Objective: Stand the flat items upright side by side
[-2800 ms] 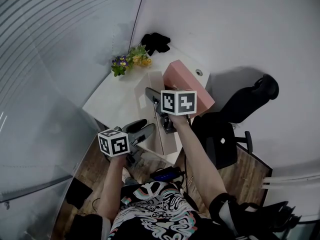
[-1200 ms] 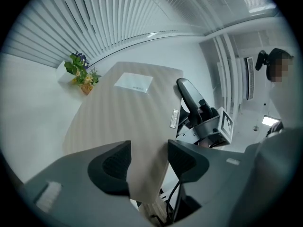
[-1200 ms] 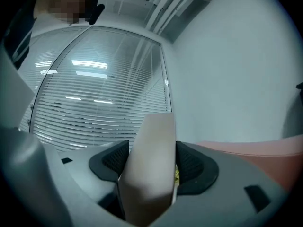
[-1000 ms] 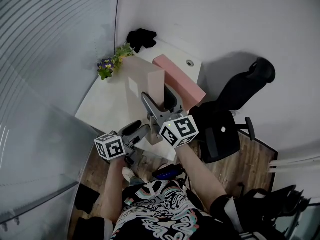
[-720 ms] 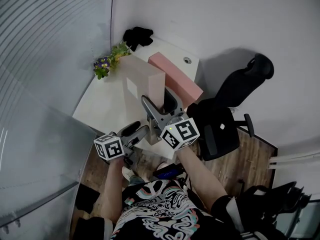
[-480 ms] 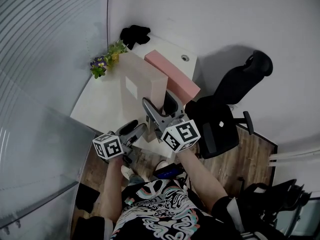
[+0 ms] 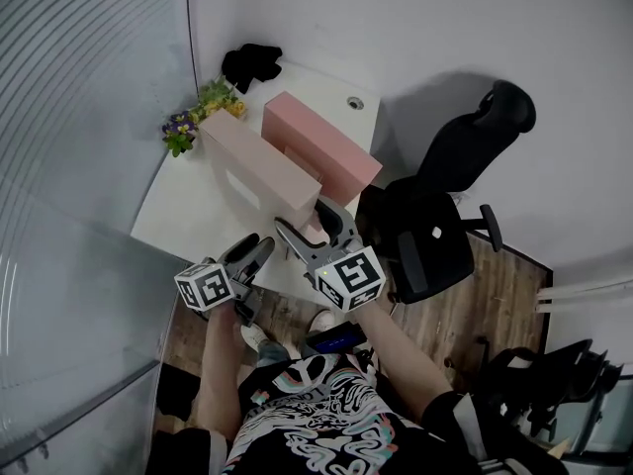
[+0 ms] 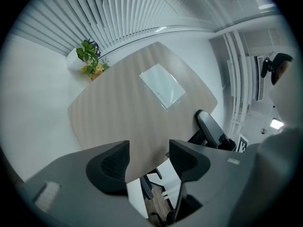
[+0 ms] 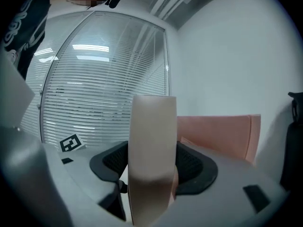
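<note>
Two flat boxes stand upright on edge on the white table [image 7: 183,206], side by side. The beige box [image 7: 259,171] is on the left and the pink box [image 7: 321,146] on the right. My right gripper [image 7: 309,228] is shut on the near end of the beige box [image 9: 151,141], with a pad pressed on each side after the jaws closed a little. The pink box [image 9: 218,131] shows just behind it. My left gripper [image 7: 255,250] is open at the table's near edge. Its jaws [image 8: 147,160] face the beige box's wide labelled side [image 8: 142,112] without touching it.
A small bunch of flowers [image 7: 193,117] and a black object [image 7: 250,62] sit at the far end of the table. A black office chair [image 7: 435,226] stands close on the right. A glass wall with blinds runs along the left.
My right gripper has come down and toward me with the beige box, which now stands on the table beside the pink box. My left gripper has sunk a little.
</note>
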Motion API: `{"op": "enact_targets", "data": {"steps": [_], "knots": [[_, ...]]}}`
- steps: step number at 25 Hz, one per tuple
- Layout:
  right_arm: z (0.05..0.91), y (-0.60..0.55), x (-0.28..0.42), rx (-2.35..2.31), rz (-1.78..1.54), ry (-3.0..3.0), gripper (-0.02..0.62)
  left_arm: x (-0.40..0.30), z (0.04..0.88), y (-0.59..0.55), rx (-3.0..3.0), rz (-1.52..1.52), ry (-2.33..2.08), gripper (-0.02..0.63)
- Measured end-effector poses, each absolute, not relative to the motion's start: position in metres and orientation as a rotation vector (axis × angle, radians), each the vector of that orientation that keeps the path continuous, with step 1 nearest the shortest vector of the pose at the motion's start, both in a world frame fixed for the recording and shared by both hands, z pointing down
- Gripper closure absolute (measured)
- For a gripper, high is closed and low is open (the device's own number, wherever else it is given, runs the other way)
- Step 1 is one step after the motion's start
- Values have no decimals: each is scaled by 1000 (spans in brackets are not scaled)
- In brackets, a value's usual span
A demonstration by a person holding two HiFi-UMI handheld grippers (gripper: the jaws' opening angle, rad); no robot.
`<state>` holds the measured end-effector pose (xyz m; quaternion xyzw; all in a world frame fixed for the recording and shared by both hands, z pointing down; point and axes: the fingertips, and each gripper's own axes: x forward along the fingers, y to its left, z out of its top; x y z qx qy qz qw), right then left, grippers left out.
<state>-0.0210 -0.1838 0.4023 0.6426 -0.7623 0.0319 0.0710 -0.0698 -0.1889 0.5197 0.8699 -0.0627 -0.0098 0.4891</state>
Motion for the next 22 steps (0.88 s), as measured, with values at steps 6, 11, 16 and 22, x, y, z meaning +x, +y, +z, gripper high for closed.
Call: {"op": "enact_targets", "data": {"steps": [6, 11, 16, 22], "knots": [[426, -170, -17, 1904, 176, -2271, 299, -62, 529, -188, 2098, -4, -167, 359], [430, -167, -20, 1902, 179, -2270, 299, -59, 529, -188, 2076, -43, -167, 359], [435, -161, -21, 1931, 242, -2259, 302, -58, 533, -189, 2059, -59, -168, 359], [442, -149, -18, 1932, 254, -2220, 307, -63, 536, -194, 2048, -65, -181, 359]]}}
